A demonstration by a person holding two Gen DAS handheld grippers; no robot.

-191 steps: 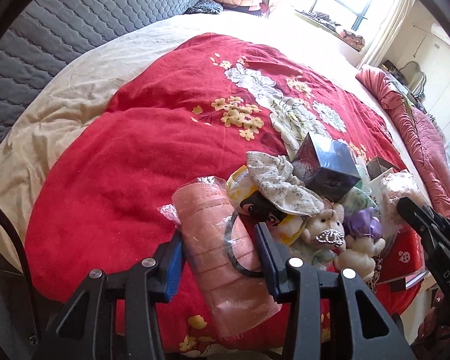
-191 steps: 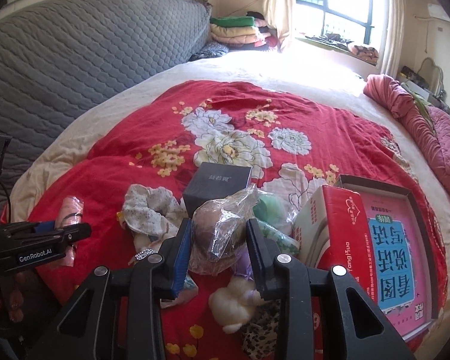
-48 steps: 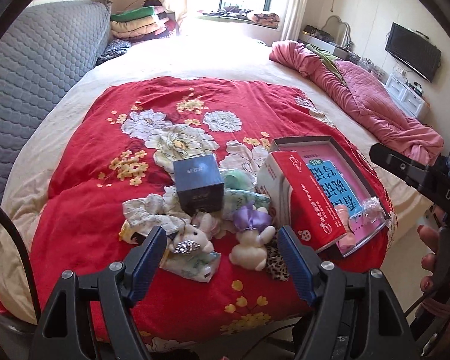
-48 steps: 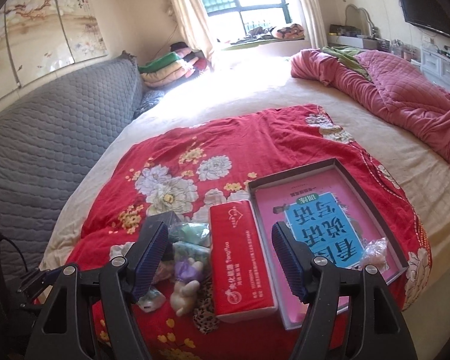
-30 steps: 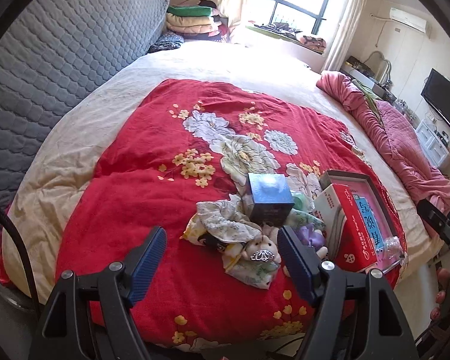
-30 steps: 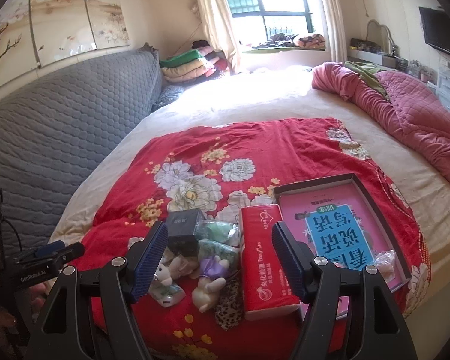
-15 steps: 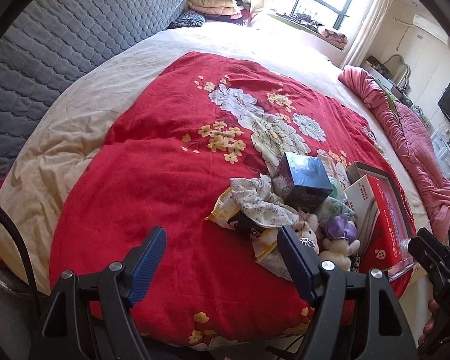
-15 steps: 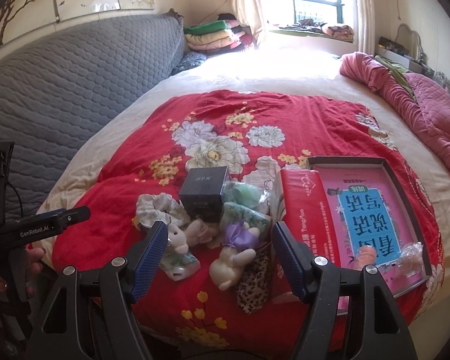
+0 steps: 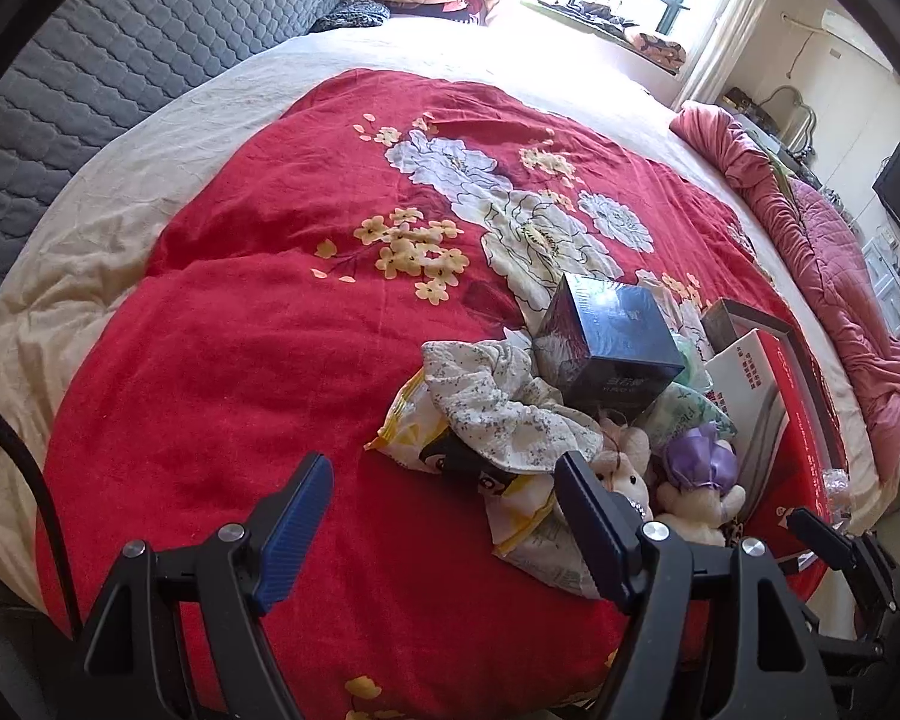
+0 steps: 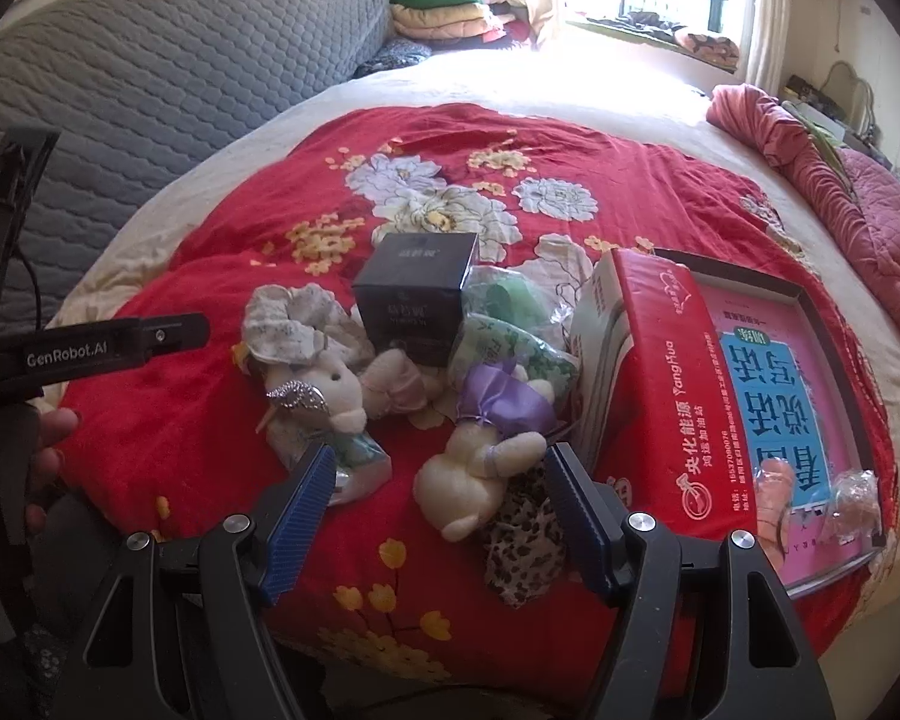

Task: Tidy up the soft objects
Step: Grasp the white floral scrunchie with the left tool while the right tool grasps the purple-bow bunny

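Observation:
A pile of soft things lies on the red floral blanket [image 10: 222,228]: a floral scrunchie [image 10: 294,324], a white plush rabbit with a silver bow [image 10: 330,396], a plush bear with a purple bow [image 10: 480,456], a leopard-print cloth [image 10: 522,540] and green bagged items [image 10: 504,330]. The scrunchie [image 9: 498,396] covers a yellow packet [image 9: 426,444] in the left wrist view. My left gripper [image 9: 444,522] is open and empty, low over the blanket left of the pile. My right gripper [image 10: 438,516] is open and empty, just before the purple-bow bear.
A dark cube box [image 10: 417,294] stands behind the pile. A red tissue box [image 10: 672,396] leans beside a grey-rimmed tray [image 10: 834,396] that holds a pink book, a pink bagged item [image 10: 774,492] and a clear bag [image 10: 852,498]. A grey quilted headboard [image 10: 150,96] stands left.
Both grippers have come down and closer to the pile, both still open. The left one has swung left over the bare blanket.

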